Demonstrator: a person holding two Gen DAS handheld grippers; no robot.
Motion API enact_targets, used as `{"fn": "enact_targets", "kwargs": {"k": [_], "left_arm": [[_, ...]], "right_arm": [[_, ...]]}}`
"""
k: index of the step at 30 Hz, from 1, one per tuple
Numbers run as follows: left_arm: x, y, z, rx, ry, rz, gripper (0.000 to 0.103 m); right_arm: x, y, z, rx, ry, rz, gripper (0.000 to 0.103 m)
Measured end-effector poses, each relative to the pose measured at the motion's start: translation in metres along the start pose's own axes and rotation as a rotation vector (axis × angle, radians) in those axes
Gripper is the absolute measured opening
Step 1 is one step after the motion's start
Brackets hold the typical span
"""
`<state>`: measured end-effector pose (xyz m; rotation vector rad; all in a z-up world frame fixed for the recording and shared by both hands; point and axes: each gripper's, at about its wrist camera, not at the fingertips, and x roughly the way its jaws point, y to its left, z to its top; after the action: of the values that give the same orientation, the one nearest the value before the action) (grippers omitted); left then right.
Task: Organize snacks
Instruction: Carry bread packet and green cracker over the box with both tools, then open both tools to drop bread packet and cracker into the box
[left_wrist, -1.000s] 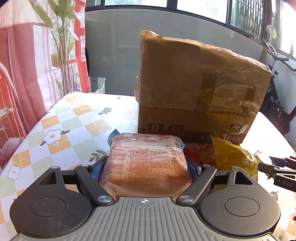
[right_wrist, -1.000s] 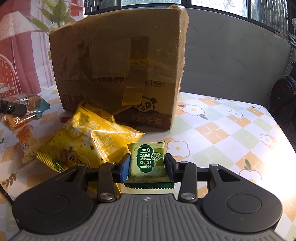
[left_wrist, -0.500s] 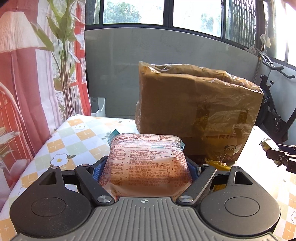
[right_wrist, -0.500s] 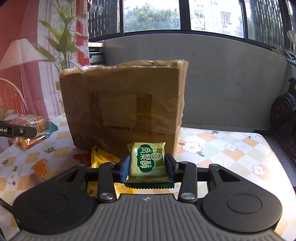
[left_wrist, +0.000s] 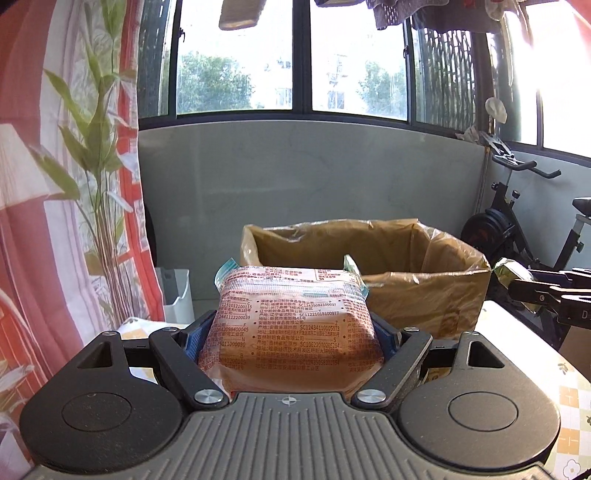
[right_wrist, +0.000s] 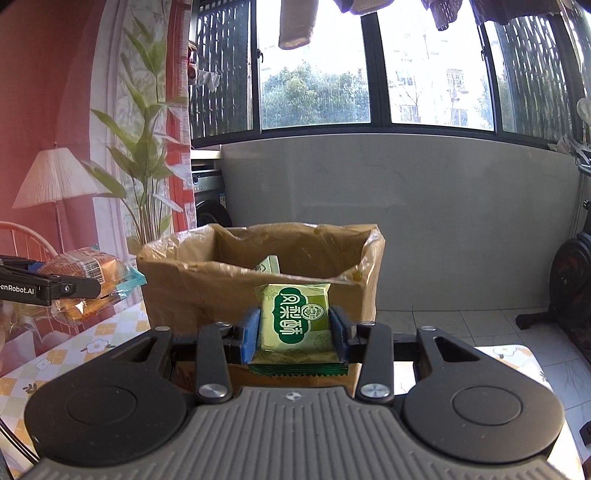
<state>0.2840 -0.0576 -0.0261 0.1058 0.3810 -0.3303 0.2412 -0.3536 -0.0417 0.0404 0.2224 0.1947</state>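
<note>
Left gripper (left_wrist: 291, 332): clamping a plump clear-wrapped bread packet (left_wrist: 291, 325) between its blue pads, carrying it above the table.
Right gripper (right_wrist: 295, 332): squeezing a small green pastry packet (right_wrist: 295, 321) (label upright).
Box (right_wrist: 258, 280): standing open-topped on the checked tablecloth (right_wrist: 74, 350), lying ahead of and below both grippers; one packet is already showing inside.
Nearer hand: I am judging the right one closer to the rim, the left one hanging beside the box's left wall.
Coming move: each packet needs carrying forward over the rim before letting go.

table (right_wrist: 55, 362): checked floral cloth | on it: cardboard box (right_wrist: 207, 291)
</note>
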Motion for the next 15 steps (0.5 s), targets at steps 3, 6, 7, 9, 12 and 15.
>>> {"fn": "enact_targets", "kwargs": {"k": [3,6,7,9,12,15], "left_arm": [[0.015,-0.004,0.024,0.020,-0.037,-0.012,0.084],[0.039,-0.010,0.050,0.037,-0.060,-0.025,0.084],[0.048,-0.012,0.057,0.039,-0.067,-0.029,0.084],[0.069,-0.015,0.070,0.037,-0.073,-0.032,0.084],[0.098,-0.018,0.082,0.026,-0.060,-0.038,0.084],[0.123,-0.019,0.089,0.024,-0.038,-0.051,0.084]], "right_arm": [[0.012,-0.001,0.019,-0.020,-0.028,0.003,0.042],[0.031,-0.006,0.039,-0.023,-0.046,0.007,0.042],[0.036,-0.008,0.044,-0.025,-0.048,0.008,0.042],[0.053,-0.012,0.053,-0.036,-0.039,0.004,0.042],[0.079,-0.016,0.058,-0.046,-0.006,-0.009,0.042],[0.100,-0.023,0.058,-0.022,0.021,-0.014,0.042]]}}
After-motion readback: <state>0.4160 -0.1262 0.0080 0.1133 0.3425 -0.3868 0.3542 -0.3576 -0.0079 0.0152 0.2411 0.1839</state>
